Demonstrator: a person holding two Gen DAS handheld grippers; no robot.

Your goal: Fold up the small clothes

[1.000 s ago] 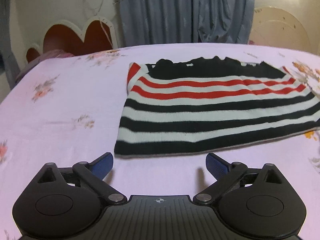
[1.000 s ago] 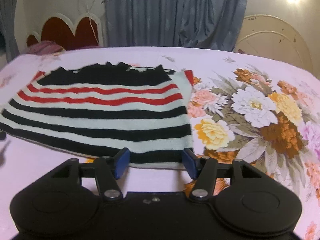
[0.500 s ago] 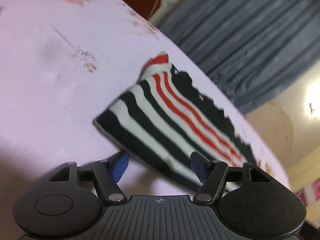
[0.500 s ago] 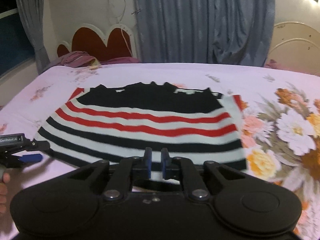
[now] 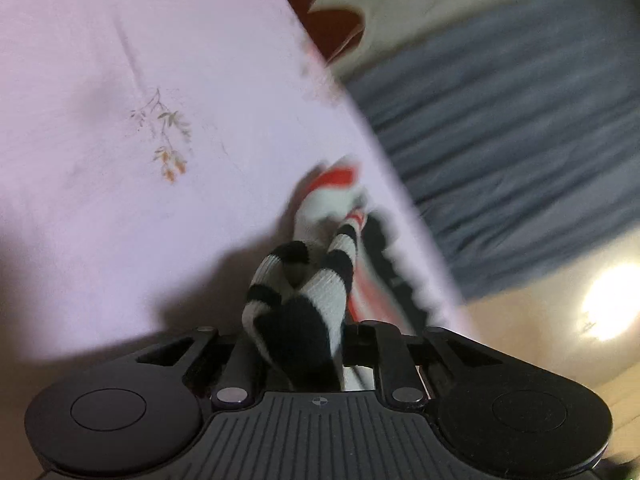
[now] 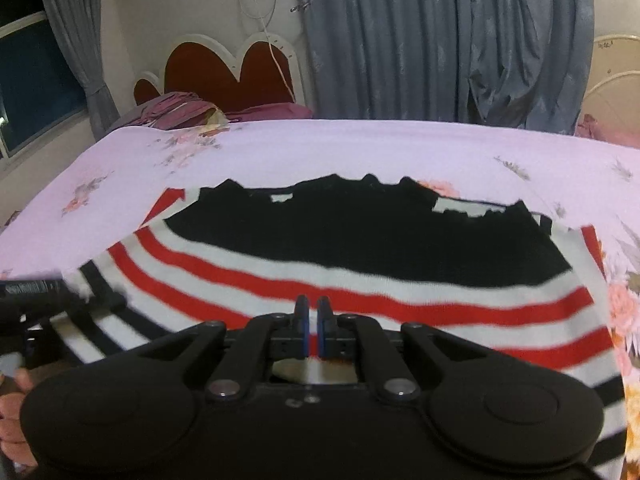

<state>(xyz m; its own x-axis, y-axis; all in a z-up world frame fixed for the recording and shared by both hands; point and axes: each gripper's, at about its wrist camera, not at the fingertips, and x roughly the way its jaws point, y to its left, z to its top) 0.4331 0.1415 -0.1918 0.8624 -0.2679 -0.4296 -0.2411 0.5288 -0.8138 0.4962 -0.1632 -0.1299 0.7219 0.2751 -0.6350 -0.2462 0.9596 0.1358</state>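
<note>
A striped sweater [image 6: 360, 280], black at the top with red, white and black bands, lies flat on the pink bedsheet [image 6: 360, 148]. In the left wrist view, rolled over on its side, one corner of the sweater [image 5: 304, 296] is bunched up between the jaws of my left gripper [image 5: 304, 332], which are closing on it. The cloth hides the pads. In the right wrist view the left gripper [image 6: 100, 300] sits at the sweater's near left corner. My right gripper [image 6: 312, 312] is shut and hovers over the red bands. Whether it pinches any cloth is hidden.
A person's hand [image 6: 12, 400] holds the left tool at the lower left. A red heart-shaped headboard [image 6: 228, 68] and purple bedding [image 6: 180, 108] stand behind the bed. Grey curtains [image 6: 440, 40] hang at the back. Large flowers are printed on the sheet [image 6: 628, 300] at the right.
My left gripper rolled over, came down to the sweater's corner and closed on it. My right gripper shut near the hem and moved left and forward over the sweater.
</note>
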